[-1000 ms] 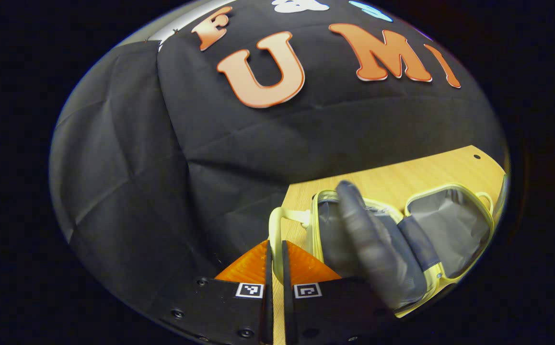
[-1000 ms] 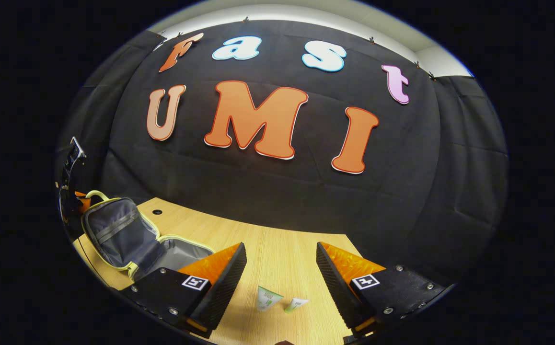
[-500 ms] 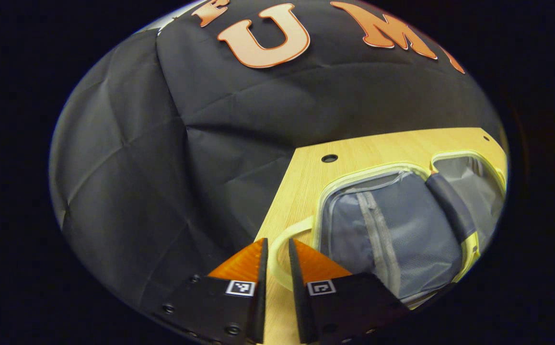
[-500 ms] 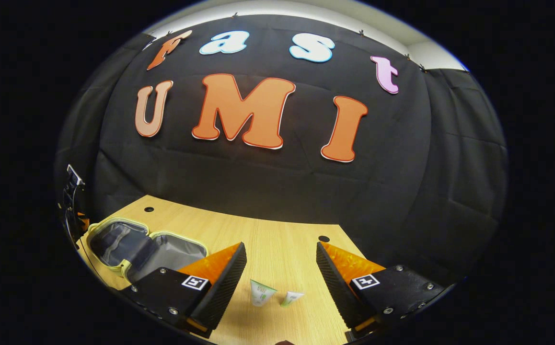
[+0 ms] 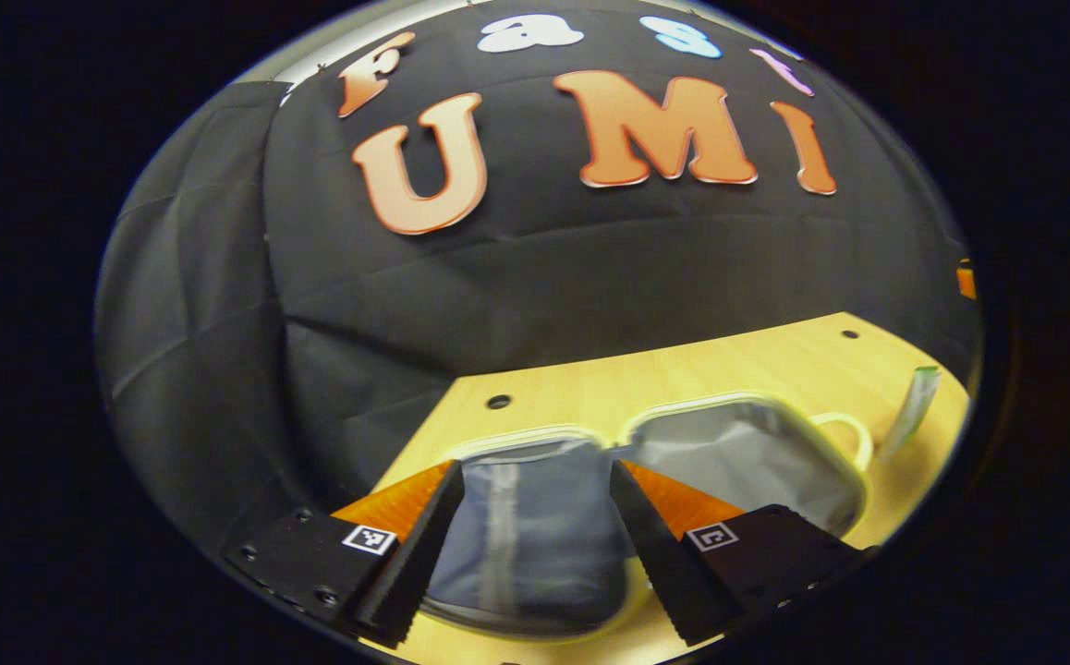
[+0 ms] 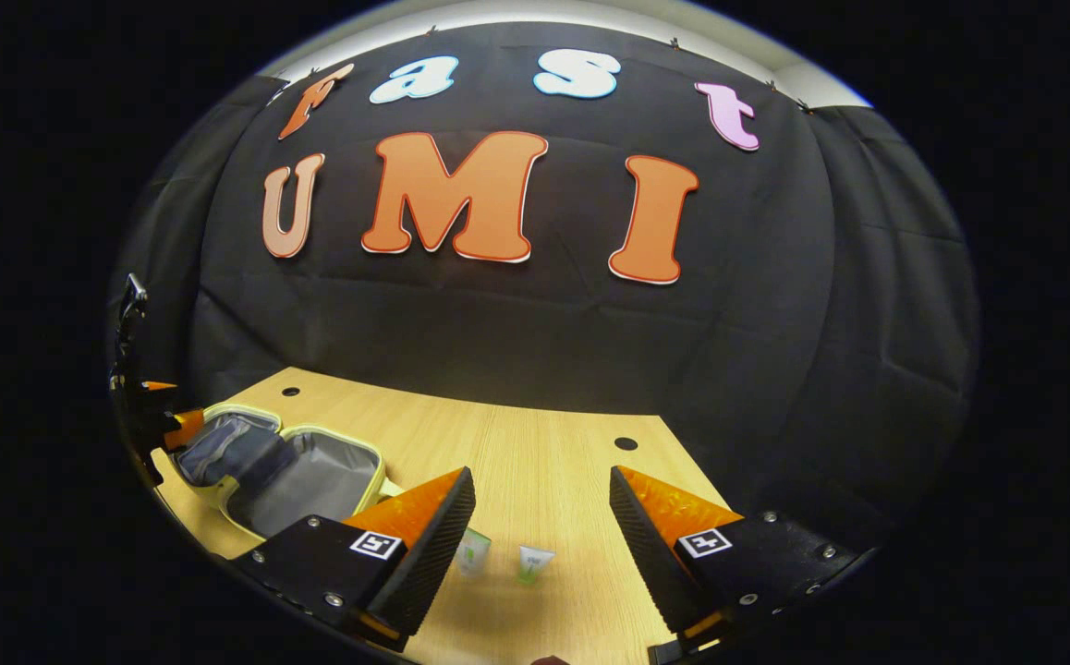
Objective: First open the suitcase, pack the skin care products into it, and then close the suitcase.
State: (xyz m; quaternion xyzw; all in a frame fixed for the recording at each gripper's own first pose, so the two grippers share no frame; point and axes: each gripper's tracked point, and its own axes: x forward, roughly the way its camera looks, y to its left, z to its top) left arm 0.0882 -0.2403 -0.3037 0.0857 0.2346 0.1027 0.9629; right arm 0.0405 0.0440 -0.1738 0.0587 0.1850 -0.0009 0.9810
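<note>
The small yellow-trimmed suitcase [image 5: 729,453] lies spread open flat on the wooden table [image 5: 683,369], its grey lining up. My left gripper [image 5: 530,526] hangs open just above the lid half [image 5: 535,545], with nothing between its fingers. A green-and-white tube [image 5: 909,411] lies right of the case's handle [image 5: 845,434]. In the right gripper view the open suitcase [image 6: 299,476] sits at the left. My right gripper [image 6: 540,526] is open above the table, and two small tubes [image 6: 472,552] [image 6: 533,562] lie between its fingers, untouched. The left gripper's orange fingers [image 6: 175,420] show by the case's far left edge.
The black cloth wall [image 6: 535,314] stands close behind the table. Round holes [image 6: 626,443] dot the tabletop near its back edge. Bare wood [image 6: 516,453] stretches between the suitcase and the tubes.
My left gripper let go of the yellow handle and opened wide, swinging right over the lid half. The lid dropped from upright to flat. The right gripper drifted slightly relative to the tubes.
</note>
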